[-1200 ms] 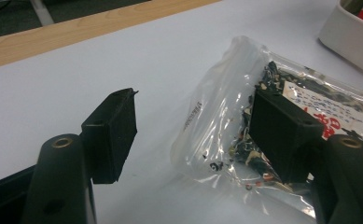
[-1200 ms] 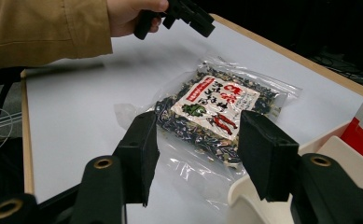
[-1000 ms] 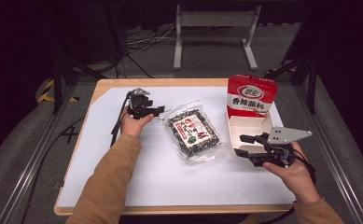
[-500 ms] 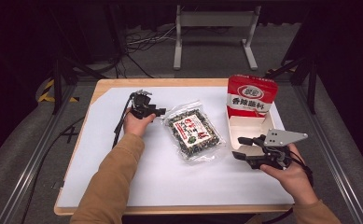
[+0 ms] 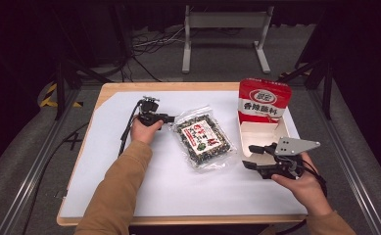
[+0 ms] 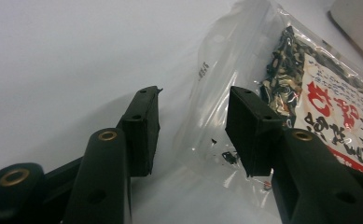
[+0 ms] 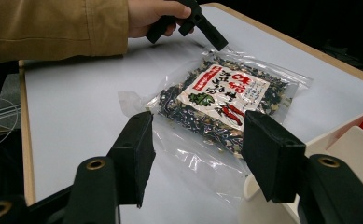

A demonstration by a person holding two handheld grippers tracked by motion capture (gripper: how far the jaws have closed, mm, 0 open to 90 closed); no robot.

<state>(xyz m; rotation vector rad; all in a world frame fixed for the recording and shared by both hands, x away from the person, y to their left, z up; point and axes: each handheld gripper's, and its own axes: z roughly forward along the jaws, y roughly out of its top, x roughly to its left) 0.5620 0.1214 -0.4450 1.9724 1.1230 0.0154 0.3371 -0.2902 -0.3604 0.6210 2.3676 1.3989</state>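
A clear bag of dark dried flakes with a red and white label [image 5: 202, 139] lies flat in the middle of the white table. My left gripper [image 5: 172, 118] sits at the bag's far left corner. In the left gripper view its jaws [image 6: 193, 98] straddle the bag's clear edge [image 6: 207, 88]; they have just been closing, and the pads stand apart from the film. My right gripper [image 5: 248, 155] hovers by the bag's right side, in front of the box. Its jaws [image 7: 200, 121] have just been opening, with nothing between them and the bag [image 7: 226, 93] lying beyond.
A red carton [image 5: 264, 100] stands open at the right, its white tray [image 5: 276, 131] just behind my right gripper, and shows as a white rim [image 7: 352, 140] in the right gripper view. The wooden table edge [image 5: 178, 220] runs along the front.
The left gripper has edged slightly toward the bag's corner. The right gripper has stayed in place beside the carton.
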